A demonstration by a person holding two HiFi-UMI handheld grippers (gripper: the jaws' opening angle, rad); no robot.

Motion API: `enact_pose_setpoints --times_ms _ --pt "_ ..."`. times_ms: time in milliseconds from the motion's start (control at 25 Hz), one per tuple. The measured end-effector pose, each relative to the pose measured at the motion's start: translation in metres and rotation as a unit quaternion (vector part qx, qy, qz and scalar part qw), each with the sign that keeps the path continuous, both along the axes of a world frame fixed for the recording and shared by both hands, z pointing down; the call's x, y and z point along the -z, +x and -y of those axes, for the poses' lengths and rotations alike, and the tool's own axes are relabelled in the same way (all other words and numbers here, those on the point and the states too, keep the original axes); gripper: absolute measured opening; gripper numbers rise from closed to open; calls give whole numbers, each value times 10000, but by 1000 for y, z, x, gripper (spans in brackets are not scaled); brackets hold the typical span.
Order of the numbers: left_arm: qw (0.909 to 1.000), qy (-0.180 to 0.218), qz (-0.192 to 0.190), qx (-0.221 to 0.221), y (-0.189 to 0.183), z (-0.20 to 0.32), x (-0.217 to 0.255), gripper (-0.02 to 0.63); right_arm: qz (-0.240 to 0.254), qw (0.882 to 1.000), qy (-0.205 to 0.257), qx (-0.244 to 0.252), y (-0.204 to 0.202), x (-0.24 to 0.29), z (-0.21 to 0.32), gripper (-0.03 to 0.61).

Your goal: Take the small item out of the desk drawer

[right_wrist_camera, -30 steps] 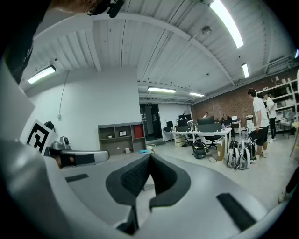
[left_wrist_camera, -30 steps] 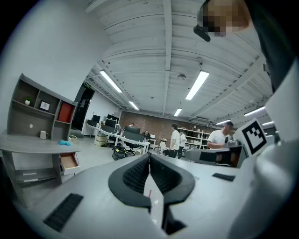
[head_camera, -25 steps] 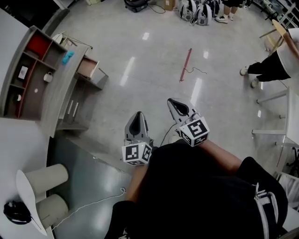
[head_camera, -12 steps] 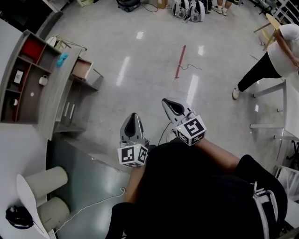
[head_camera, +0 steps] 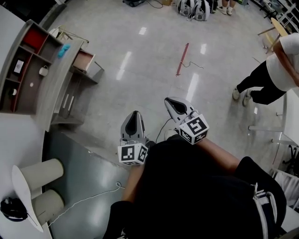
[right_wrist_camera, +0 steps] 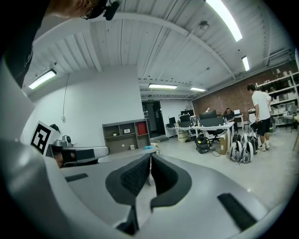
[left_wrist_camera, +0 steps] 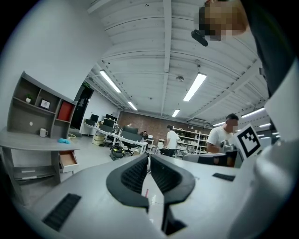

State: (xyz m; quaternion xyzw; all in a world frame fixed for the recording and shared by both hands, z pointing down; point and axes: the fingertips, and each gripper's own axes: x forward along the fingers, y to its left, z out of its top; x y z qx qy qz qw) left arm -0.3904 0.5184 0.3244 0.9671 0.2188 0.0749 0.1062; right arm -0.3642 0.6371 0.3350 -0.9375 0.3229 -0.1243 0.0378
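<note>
The grey desk [head_camera: 60, 79] with a shelf unit stands at the upper left of the head view, a good way ahead of me. Its small drawer [head_camera: 84, 60] is pulled open; I cannot make out what lies inside. A light blue thing [head_camera: 64, 50] rests on the desktop. My left gripper [head_camera: 135, 115] and right gripper [head_camera: 171, 102] are held close before my body above the floor, both shut and empty. In the left gripper view the drawer [left_wrist_camera: 68, 159] shows far off to the left of the left gripper [left_wrist_camera: 148, 157]. In the right gripper view the desk [right_wrist_camera: 125, 134] sits behind the right gripper [right_wrist_camera: 150, 157].
A grey table [head_camera: 81, 170] with two white cylinders [head_camera: 43, 173] and a white cord lies at my lower left. A red rod [head_camera: 182, 59] lies on the glossy floor ahead. A person [head_camera: 275, 70] stands at the right; bags [head_camera: 196, 9] sit at the top.
Both grippers stay shut and keep close to my body, drifting only slightly. The person at the right has stepped further into view.
</note>
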Motion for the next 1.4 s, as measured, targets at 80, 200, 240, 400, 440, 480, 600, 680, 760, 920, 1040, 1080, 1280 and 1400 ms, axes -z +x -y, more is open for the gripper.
enact_pose_setpoints --times_ms 80,200,240,400,440,480,600,680,760,920,1040,1080,1280,1400 --pt "10000 14 59 -30 -3 1 -3 15 43 10000 -38 34 -2 -3 0 28" --pt "9997 10 233 27 -3 10 -12 18 189 9997 -81 90 -1 -12 3 118" --pt "9996 30 295 30 -4 13 -16 37 246 9996 -86 106 -1 -16 5 141" --pt "9983 182 545 46 -8 22 -31 168 381 9991 -97 147 -2 -27 6 207" --pt "9981 193 580 111 -9 23 -34 177 390 9991 -118 145 -4 -28 4 221" --pt "9978 211 593 183 -10 25 -35 192 395 9990 -142 148 -4 -29 1 234" --pt "9976 374 471 349 -11 27 -34 225 434 9988 -132 169 -2 -33 -6 249" --pt "9975 413 400 408 -11 25 -31 232 460 9988 -95 151 0 -35 -12 252" --pt "9974 396 399 447 -10 24 -31 235 465 9988 -61 149 2 -36 -15 252" --pt "9968 467 433 479 -4 22 -32 239 371 9991 -17 201 9 -31 -13 253" --pt "9966 515 441 459 -1 18 -33 242 364 9991 32 216 15 -32 -14 255" --pt "9968 512 415 454 -1 16 -32 242 377 9990 57 215 16 -33 -16 255" --pt "9970 448 246 576 4 19 -29 241 554 9983 176 -15 36 -46 -29 259" --pt "9970 413 335 553 18 26 -37 241 648 9976 197 -103 52 -54 -28 261"
